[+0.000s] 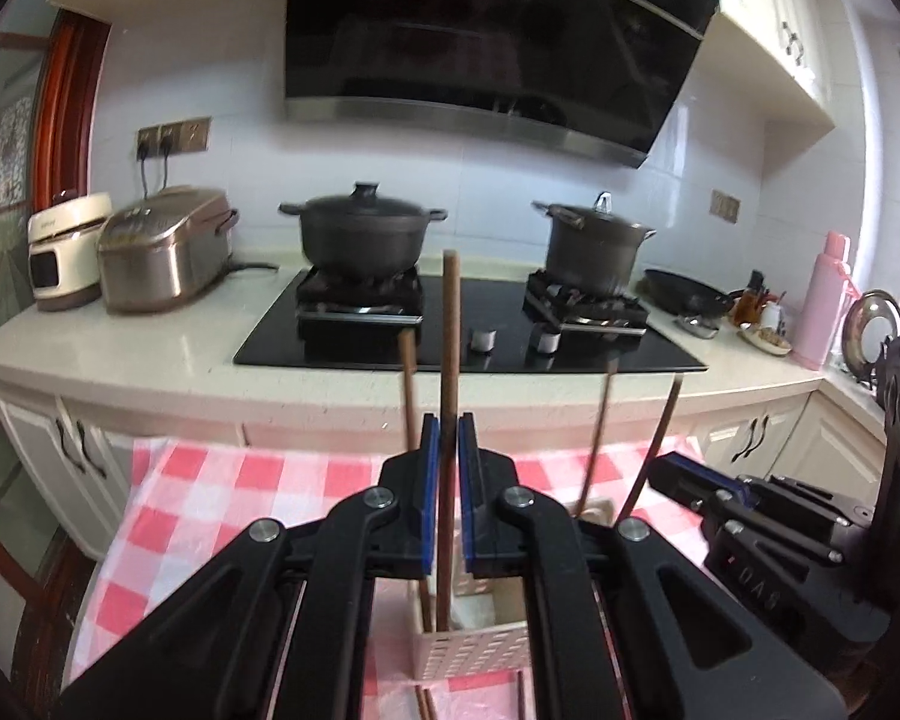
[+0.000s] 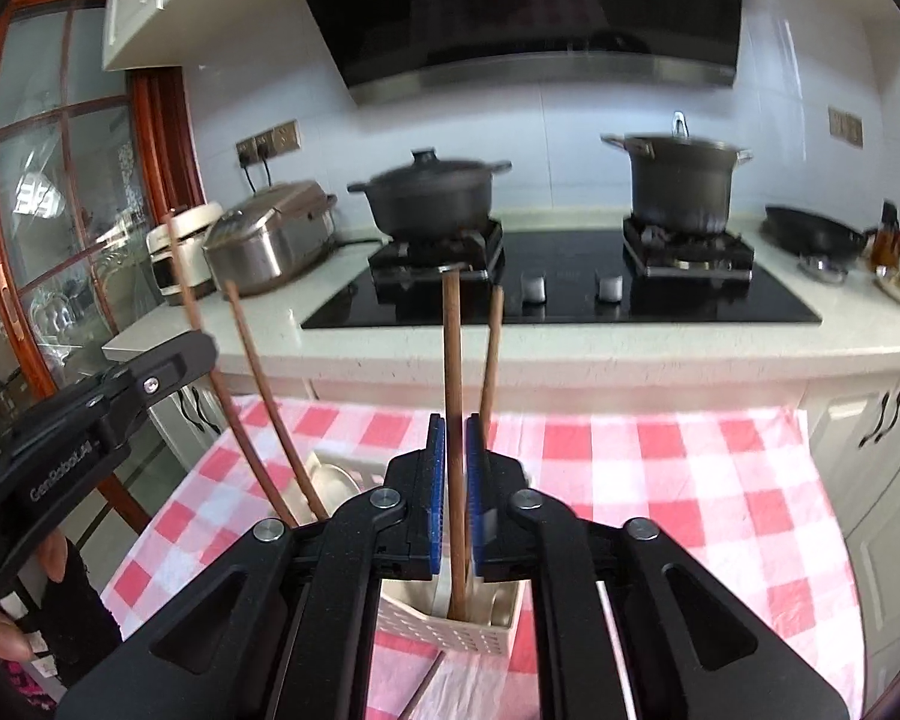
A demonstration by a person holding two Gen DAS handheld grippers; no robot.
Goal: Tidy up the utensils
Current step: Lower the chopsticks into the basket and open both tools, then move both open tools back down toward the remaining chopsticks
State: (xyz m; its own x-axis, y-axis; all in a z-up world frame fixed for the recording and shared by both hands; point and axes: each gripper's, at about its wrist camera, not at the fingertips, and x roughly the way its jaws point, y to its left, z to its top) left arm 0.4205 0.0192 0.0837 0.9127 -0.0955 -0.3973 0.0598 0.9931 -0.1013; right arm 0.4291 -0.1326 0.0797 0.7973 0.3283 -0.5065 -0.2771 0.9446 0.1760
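Observation:
A cream perforated utensil holder (image 1: 471, 651) stands on the red-and-white checked cloth, right under both grippers; it also shows in the right wrist view (image 2: 450, 621). My left gripper (image 1: 448, 429) is shut on a brown wooden chopstick (image 1: 450, 330) that stands upright with its lower end inside the holder. My right gripper (image 2: 456, 429) is shut on another brown chopstick (image 2: 452, 348), also upright with its tip in the holder. More chopsticks lean in the holder: one beside the left gripper (image 1: 408, 384), two to its right (image 1: 660, 438), and two at the left in the right wrist view (image 2: 252, 378).
The checked cloth (image 2: 660, 480) covers the table in front of a kitchen counter (image 1: 150, 354). On the counter are a black hob (image 1: 468, 330) with two pots, rice cookers (image 1: 162, 246) at left, a pan and a pink bottle (image 1: 825, 300) at right. Loose chopsticks lie on the cloth (image 1: 423, 702).

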